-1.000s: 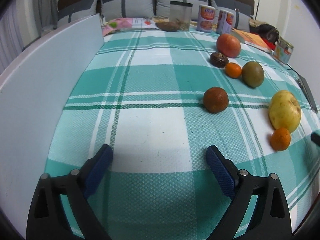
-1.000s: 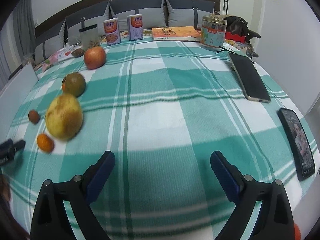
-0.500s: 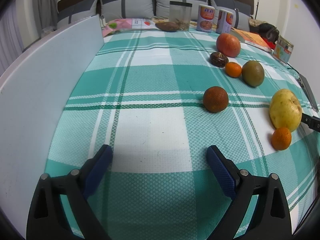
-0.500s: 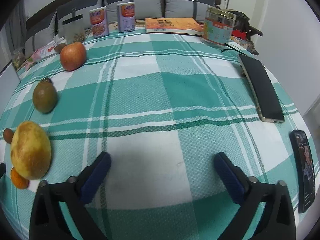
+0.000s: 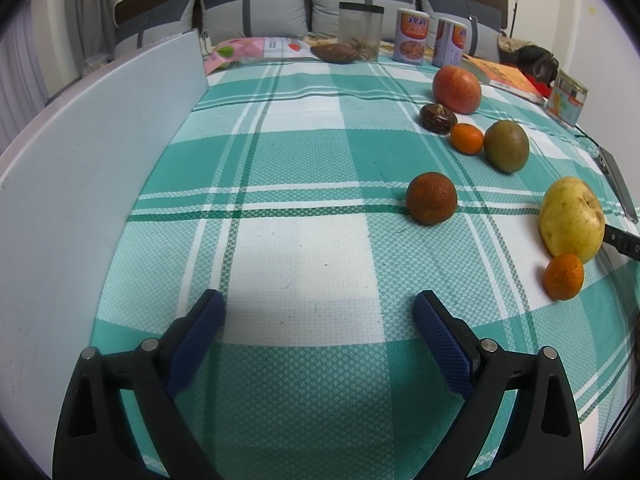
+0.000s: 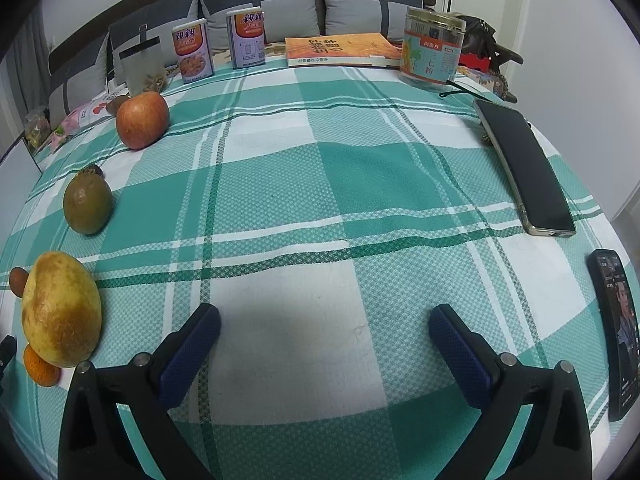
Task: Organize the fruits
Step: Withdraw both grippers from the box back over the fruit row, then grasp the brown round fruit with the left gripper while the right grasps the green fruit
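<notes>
Cloth: we see a green and white checked cloth (image 5: 304, 152) under everything on the bed.
Board: a white board (image 5: 80, 184) stands on edge along the cloth's left side in the left wrist view.
Left gripper: our left gripper (image 5: 319, 310) hangs over bare cloth, fingers spread wide and holding nothing.
Right gripper: our right gripper (image 6: 325, 322) likewise has its fingers wide apart and empty, with the yellow fruit to its left.
Phone: a dark phone (image 6: 524, 168) lies flat at the right of the right wrist view.
Yellow fruit: the large yellow fruit (image 6: 60, 310) sits at the left edge of that view, touching a small orange (image 6: 40, 370) just in front of it.
Apple: we find the red apple (image 5: 457, 89) farthest back in the fruit row.
Green fruit: the green fruit (image 5: 506, 146) rests beside another small orange (image 5: 467, 138).
Brown fruit: the round brown fruit (image 5: 431, 198) lies alone, nearest the left gripper.
</notes>
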Available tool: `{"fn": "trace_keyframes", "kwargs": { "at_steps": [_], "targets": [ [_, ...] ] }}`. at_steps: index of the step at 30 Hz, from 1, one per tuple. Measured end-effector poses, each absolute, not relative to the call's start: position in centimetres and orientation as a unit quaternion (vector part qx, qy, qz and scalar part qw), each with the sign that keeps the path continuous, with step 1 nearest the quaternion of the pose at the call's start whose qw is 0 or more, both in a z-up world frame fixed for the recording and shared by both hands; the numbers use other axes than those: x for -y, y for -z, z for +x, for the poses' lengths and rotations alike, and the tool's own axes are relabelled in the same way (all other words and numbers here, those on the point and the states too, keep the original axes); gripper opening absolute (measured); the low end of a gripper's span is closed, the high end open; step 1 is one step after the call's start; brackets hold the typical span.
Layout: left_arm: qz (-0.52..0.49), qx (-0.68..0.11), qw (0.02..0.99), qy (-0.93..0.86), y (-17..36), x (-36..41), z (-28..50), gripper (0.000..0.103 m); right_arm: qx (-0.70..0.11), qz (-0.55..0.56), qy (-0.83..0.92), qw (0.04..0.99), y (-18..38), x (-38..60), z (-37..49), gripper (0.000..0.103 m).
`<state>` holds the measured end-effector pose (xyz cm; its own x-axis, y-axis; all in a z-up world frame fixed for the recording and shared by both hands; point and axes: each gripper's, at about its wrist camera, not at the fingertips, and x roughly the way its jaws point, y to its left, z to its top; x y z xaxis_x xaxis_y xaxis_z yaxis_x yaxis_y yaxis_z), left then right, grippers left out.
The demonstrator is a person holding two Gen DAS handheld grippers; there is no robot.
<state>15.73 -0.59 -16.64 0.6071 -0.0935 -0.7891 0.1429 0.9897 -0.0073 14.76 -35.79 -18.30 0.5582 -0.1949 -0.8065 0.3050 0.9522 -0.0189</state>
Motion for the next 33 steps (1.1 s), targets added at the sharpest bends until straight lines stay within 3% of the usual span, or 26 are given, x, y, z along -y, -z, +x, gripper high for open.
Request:
{"fn": "trace_keyframes", "kwargs": {
  "at_steps": [17, 23, 30, 32, 33],
  "targets": [
    [0.028, -0.469, 0.877, 0.098, 16.3, 0.1, 16.6, 0.097, -0.448, 0.062, 0.142, 0.881, 18.3, 35.8, 14.7, 0.103],
    [-0.064, -0.499, 0.848, 0.166, 14.5, -0.1, 20.0, 0.096, -0.448, 0.061, 0.142, 0.881, 18.3, 35.8, 14.7, 0.103],
    [0.071, -0.480, 0.845, 0.223, 14.7, 5.9, 21.8, 0.094, -0.448, 0.061, 0.142, 0.881, 18.3, 35.8, 14.7, 0.103],
    [0.086, -0.473, 0.848, 0.225, 15.1, 6.9, 22.0, 0.085, -0.448, 0.061, 0.142, 0.881, 18.3, 35.8, 14.7, 0.103],
    [0.085, -0.474, 0.846, 0.226, 15.3, 7.0, 22.1, 0.061, -0.448, 0.061, 0.142, 0.881, 18.3, 35.8, 14.7, 0.103]
  ]
}}
